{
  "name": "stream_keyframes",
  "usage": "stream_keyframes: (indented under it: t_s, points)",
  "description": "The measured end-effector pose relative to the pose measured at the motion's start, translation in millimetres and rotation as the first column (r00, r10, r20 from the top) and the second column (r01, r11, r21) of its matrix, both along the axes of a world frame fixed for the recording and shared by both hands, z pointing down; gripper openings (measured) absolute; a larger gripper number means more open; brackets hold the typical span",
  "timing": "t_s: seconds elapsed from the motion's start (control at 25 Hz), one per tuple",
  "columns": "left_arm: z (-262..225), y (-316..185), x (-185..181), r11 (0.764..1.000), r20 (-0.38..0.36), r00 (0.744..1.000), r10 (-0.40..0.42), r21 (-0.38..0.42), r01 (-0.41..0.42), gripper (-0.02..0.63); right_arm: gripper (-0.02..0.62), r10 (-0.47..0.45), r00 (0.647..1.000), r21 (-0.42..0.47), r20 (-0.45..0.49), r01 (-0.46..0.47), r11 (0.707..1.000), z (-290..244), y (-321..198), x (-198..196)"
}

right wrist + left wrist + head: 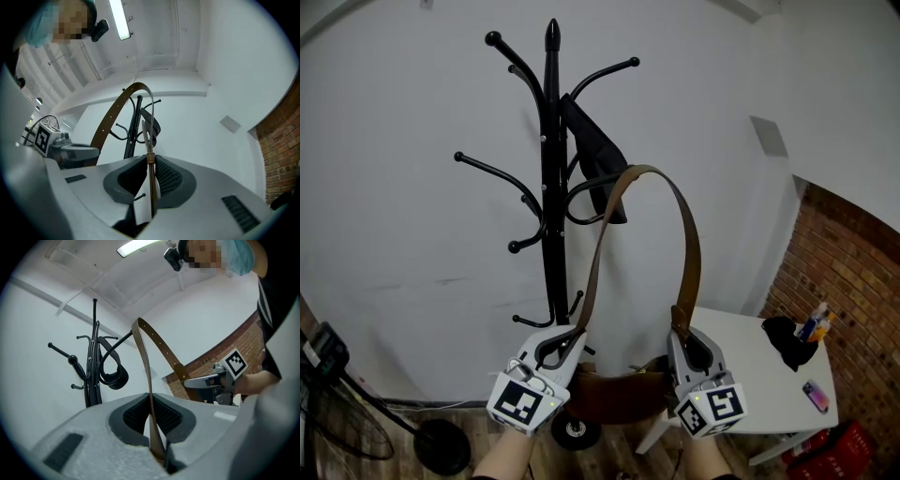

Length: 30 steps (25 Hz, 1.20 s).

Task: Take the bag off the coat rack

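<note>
A black coat rack (551,187) stands against the white wall. The brown bag (614,394) hangs low between my two grippers. Its leather strap (686,234) arcs up to about the height of a right-hand hook; whether it still rests on the hook I cannot tell. My left gripper (565,339) is shut on the strap's left side (145,362). My right gripper (689,342) is shut on the right side, where the strap (151,164) passes edge-on between the pads. In the left gripper view the right gripper (206,380) shows to the right of the strap.
A black cloth item (595,155) hangs on the rack's upper right hooks. A white table (741,361) at the right carries a black object (787,339), small bottles (814,323) and a phone (816,396). A brick wall (853,281) is beyond it. A round black stand base (441,441) sits at the left.
</note>
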<state>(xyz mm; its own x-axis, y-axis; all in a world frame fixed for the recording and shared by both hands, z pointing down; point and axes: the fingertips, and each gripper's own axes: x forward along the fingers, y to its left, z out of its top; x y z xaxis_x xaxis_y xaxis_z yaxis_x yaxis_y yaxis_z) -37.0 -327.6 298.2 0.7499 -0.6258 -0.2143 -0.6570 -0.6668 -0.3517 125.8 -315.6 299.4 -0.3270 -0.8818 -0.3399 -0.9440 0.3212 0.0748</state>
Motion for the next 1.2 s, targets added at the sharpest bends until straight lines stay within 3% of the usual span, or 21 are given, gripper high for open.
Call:
stream_keyframes:
  t_s: [0.44, 0.92, 1.2]
  points:
    - [40.3, 24.1, -14.4, 0.996, -0.005, 0.999, 0.037, -0.081, -0.037, 0.020, 0.057, 0.040, 0.999, -0.074, 0.013, -0.039, 0.996, 35.9, 32.6, -9.0]
    - [100.5, 44.9, -50.1, 0.983, 0.006, 1.000, 0.025, -0.180, -0.023, 0.020, 0.057, 0.044, 0.999, -0.189, 0.022, -0.039, 0.981, 94.5, 54.2, -39.9]
    - [126.6, 54.0, -80.4, 0.965, 0.000, 1.000, -0.022, -0.260, 0.022, 0.020, 0.055, 0.012, 1.000, -0.234, 0.018, -0.007, 0.972, 118.5, 58.8, -69.7]
